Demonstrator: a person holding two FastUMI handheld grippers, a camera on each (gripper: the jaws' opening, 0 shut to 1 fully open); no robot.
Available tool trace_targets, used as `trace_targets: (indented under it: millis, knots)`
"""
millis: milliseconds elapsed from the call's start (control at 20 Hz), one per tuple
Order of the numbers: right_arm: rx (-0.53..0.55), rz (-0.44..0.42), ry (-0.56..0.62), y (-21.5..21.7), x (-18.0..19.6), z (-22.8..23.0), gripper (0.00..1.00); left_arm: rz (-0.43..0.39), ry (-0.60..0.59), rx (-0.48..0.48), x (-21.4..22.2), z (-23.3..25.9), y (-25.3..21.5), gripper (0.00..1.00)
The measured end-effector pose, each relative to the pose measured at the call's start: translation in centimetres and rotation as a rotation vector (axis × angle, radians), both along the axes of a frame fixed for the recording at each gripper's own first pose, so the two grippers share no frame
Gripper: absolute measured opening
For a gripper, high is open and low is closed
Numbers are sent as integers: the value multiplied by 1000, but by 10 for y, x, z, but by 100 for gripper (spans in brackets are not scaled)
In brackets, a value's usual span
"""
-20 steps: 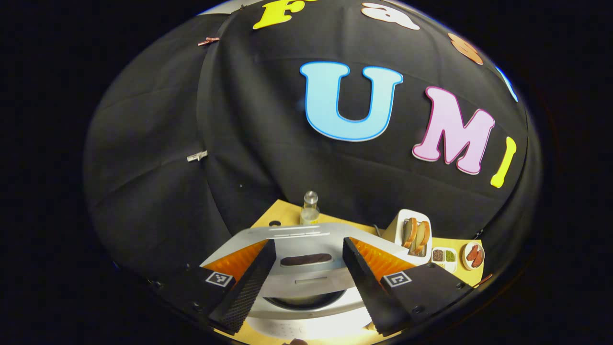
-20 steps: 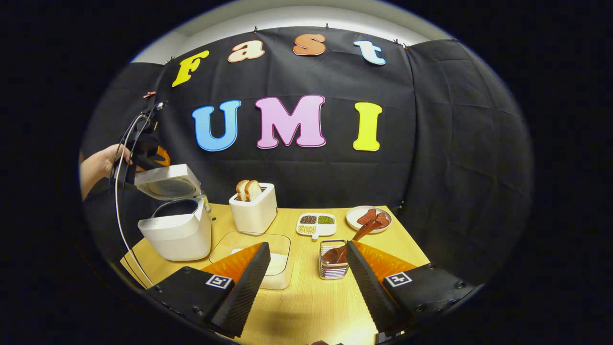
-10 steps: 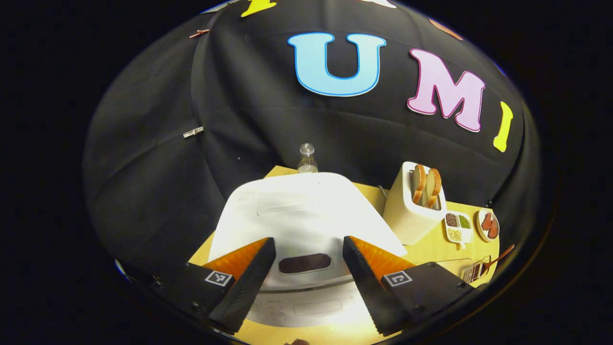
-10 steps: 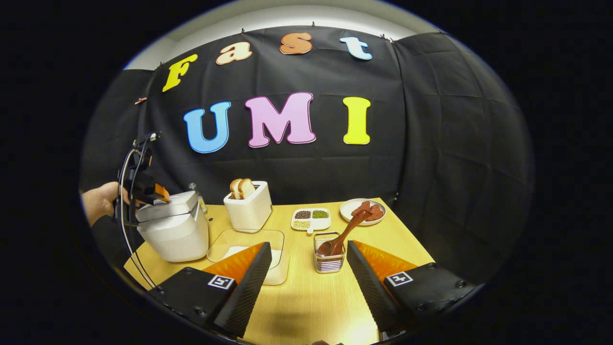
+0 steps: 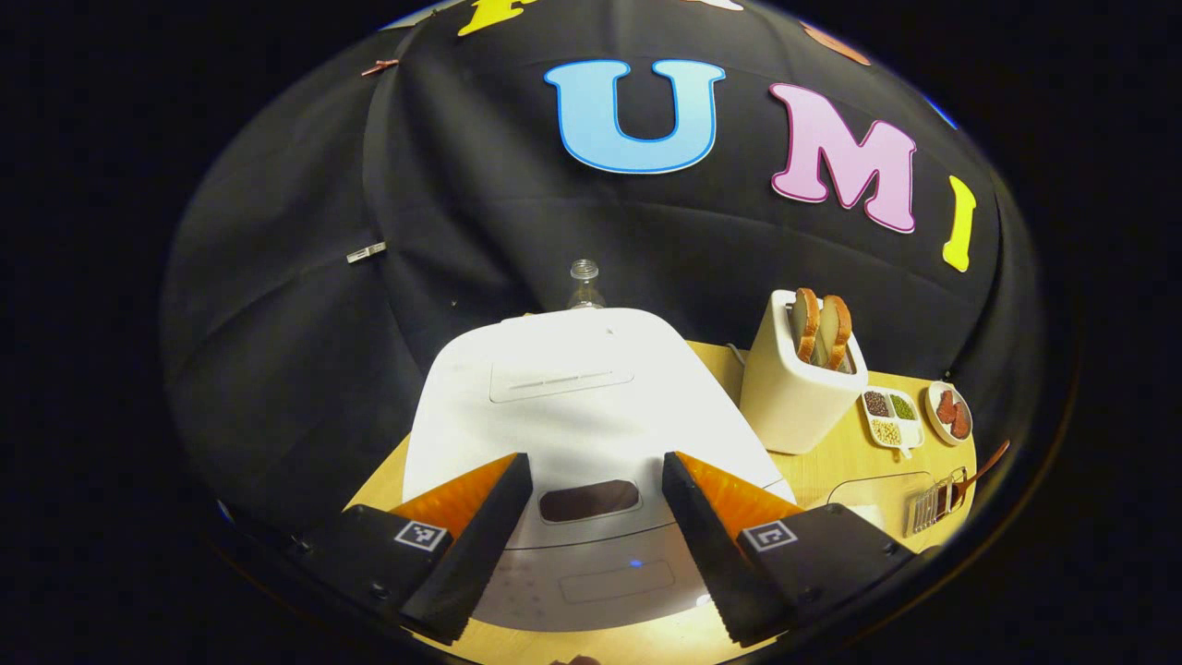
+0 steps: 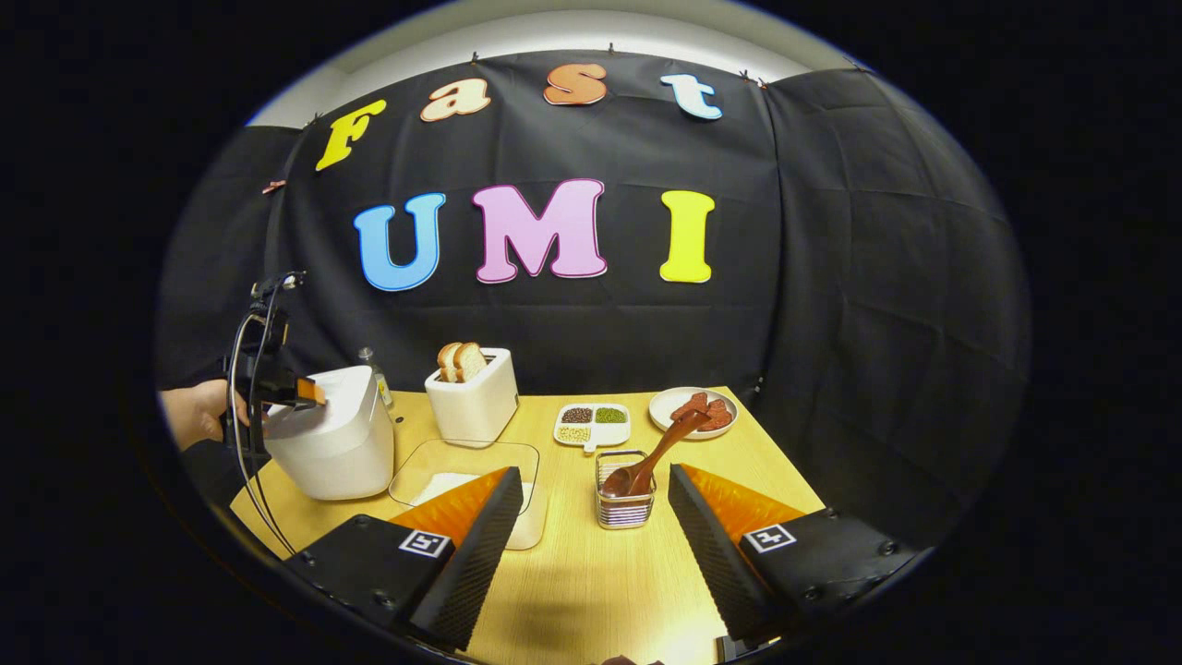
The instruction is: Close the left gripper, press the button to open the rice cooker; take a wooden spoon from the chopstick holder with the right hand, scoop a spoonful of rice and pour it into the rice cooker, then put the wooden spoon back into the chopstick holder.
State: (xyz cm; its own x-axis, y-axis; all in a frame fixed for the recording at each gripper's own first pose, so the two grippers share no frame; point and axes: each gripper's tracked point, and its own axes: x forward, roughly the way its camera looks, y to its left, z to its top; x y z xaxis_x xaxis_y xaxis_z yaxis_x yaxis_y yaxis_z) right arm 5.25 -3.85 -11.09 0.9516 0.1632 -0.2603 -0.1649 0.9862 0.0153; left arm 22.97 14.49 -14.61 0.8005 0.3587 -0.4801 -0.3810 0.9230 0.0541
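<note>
Black cloth walls the booth behind a pale wooden table (image 6: 591,573), where the right gripper view takes in the whole spread. On the table's left end stands the white rice cooker (image 6: 332,443), its lid down; the left gripper view looks straight over that lid (image 5: 572,397) and shows details the other view cannot: a dark oval window, a flat panel below it and a tiny blue light on the front.

Right of the cooker sit a white toaster (image 6: 476,397) with two bread slices, and in front a clear shallow rice container (image 6: 443,471) with white rice inside. Near the middle stands the wire chopstick holder (image 6: 624,503), the wooden spoon (image 6: 660,448) leaning in it with its handle tilted up to the right. Behind are a divided dish of beans (image 6: 591,425) and a plate of reddish slices (image 6: 693,411). A small clear bottle (image 5: 584,286) stands behind the cooker.

Seen from the right gripper view, a hand (image 6: 199,411) holds the left gripper (image 5: 586,545) at the cooker's top, jaws spread apart. The right gripper (image 6: 591,554) hangs released over the table, nothing between its fingers.
</note>
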Motion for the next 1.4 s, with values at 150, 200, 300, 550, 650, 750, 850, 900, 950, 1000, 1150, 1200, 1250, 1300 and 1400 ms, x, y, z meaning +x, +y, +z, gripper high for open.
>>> trace_targets:
  millis: [150, 200, 300, 550, 650, 750, 850, 900, 950, 1000, 1150, 1200, 1250, 1300, 1400]
  knots:
    - [16, -4, 5, -2, 7, 2, 99, -26, -5, 18, -1, 3, -5, 100]
    - [23, 1, 0, -1, 10, 6, 99, -29, -21, 19, -5, 11, -9, 100]
    - [19, 15, -17, 1, 21, 14, 99, -16, -85, 52, -15, 37, -13, 97]
    - [54, 8, -70, 5, 34, 49, 99, -126, -299, 79, -61, 126, -66, 96]
    - [67, 19, -78, 8, 33, 64, 99, -151, -390, 86, -89, 159, -81, 96]
    - [75, 31, -93, 9, 27, 84, 99, -182, -447, 84, -114, 183, -99, 95]
    - [76, 36, -123, 7, 17, 104, 99, -195, -470, 102, -138, 196, -104, 96]
    - [72, 36, -136, 5, 13, 110, 99, -197, -485, 102, -150, 200, -107, 95]
    - [63, 28, -143, 2, 7, 115, 98, -196, -496, 95, -162, 203, -110, 95]
    - [58, 12, -149, -2, 2, 119, 98, -197, -500, 83, -172, 203, -113, 95]
    - [65, -43, -168, -8, -16, 123, 98, -179, -513, 61, -205, 194, -114, 96]
    - [63, -65, -171, -11, -22, 121, 98, -169, -534, 76, -214, 194, -110, 95]
    - [62, -87, -169, -13, -27, 117, 98, -154, -545, 95, -221, 193, -102, 95]
    - [64, -104, -165, -14, -32, 113, 98, -158, -539, 95, -224, 185, -100, 95]
    - [74, -124, -150, -12, -41, 104, 98, -174, -535, 46, -229, 175, -101, 95]
